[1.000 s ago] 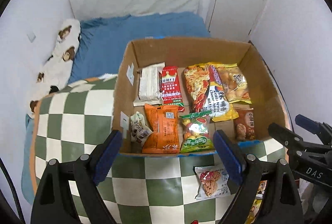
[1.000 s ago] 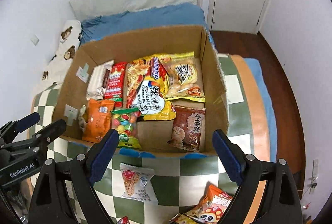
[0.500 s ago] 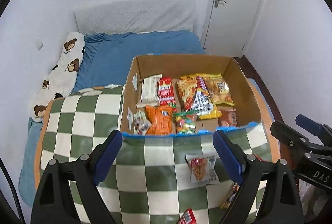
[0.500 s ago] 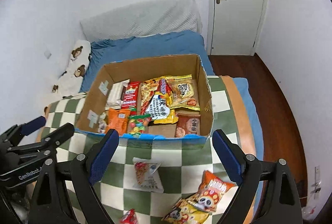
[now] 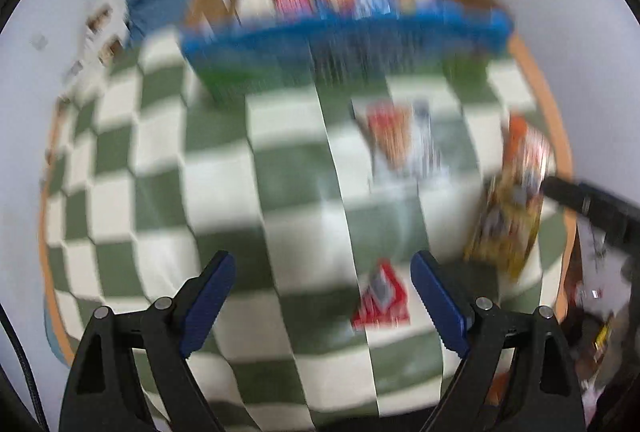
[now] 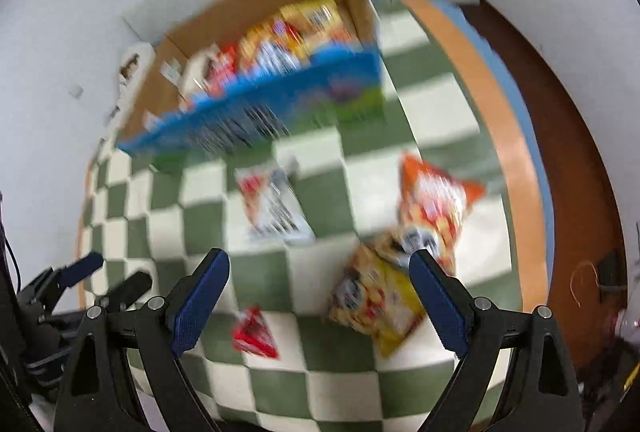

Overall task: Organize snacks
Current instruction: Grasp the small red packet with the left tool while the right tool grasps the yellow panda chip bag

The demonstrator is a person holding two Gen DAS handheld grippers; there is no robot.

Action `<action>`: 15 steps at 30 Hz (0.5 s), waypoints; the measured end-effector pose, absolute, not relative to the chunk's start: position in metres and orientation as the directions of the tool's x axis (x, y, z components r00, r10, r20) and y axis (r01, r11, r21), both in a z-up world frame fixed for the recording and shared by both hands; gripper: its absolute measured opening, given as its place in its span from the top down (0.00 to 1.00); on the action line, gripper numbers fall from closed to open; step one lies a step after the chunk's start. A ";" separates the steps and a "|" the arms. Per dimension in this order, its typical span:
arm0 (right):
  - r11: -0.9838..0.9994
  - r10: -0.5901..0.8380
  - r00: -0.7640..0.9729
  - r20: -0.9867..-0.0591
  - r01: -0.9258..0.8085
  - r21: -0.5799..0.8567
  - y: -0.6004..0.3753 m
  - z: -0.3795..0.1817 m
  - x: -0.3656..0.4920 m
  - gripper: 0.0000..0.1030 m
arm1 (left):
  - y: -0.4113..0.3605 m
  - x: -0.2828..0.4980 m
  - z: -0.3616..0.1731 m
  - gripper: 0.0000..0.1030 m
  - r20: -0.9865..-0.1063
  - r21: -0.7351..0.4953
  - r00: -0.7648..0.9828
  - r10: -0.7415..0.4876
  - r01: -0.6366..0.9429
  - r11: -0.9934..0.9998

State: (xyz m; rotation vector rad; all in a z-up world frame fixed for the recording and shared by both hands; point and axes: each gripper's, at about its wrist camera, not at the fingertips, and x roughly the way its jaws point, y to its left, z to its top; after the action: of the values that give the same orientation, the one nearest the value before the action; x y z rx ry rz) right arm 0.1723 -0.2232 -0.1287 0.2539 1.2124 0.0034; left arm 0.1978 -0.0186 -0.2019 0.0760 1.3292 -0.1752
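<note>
Both wrist views are blurred. A green-and-white checked cloth (image 6: 328, 384) covers the surface below. At its far end stands a cardboard box (image 6: 264, 0) with a blue front wall, already holding a row of snack packets.

Four snacks lie loose on the cloth, outside the box. A white packet (image 6: 272, 208) with a red picture lies nearest the box. An orange bag (image 6: 436, 200) lies to its right, and a yellow bag (image 6: 372, 300) touches the orange bag's near end. A small red packet (image 6: 254, 332) lies closest to the cameras.

The left tool (image 5: 322, 296) has its jaws wide apart with nothing between them; the red packet sits just ahead, toward its right finger. The right tool (image 6: 320, 296) is also spread wide and empty, pointing down, with the yellow bag just inside its right finger.

Risks, as a judgement: the yellow and orange bags touch, so closing on one could drag or pinch the other. Thin, slick foil packets lying flat may slip from the fingers. The two tools are close together and could collide if both reach for the red packet.
</note>
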 end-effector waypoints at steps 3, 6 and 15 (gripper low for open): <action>0.967 0.122 0.312 -0.942 0.178 0.185 -0.241 -0.161 0.162 0.09 | -0.027 0.183 -0.243 0.13 -0.987 -0.108 0.099 -0.127 0.176 0.978; 0.951 0.132 0.278 -0.952 0.235 0.200 -0.260 -0.194 0.157 0.11 | -0.035 0.175 -0.271 0.13 -0.988 -0.146 0.015 -0.151 0.172 0.974; 0.862 0.416 0.148 -0.897 0.252 0.441 -0.251 -0.244 0.135 0.18 | -0.051 0.165 -0.293 0.13 -0.991 -0.131 -0.018 -0.130 0.203 0.970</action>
State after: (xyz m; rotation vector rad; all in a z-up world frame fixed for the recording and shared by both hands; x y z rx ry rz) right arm 0.1353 -0.2511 -0.2438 0.5690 1.4415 0.1272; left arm 0.1654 -0.0510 -0.2934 0.0580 1.5663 -0.2653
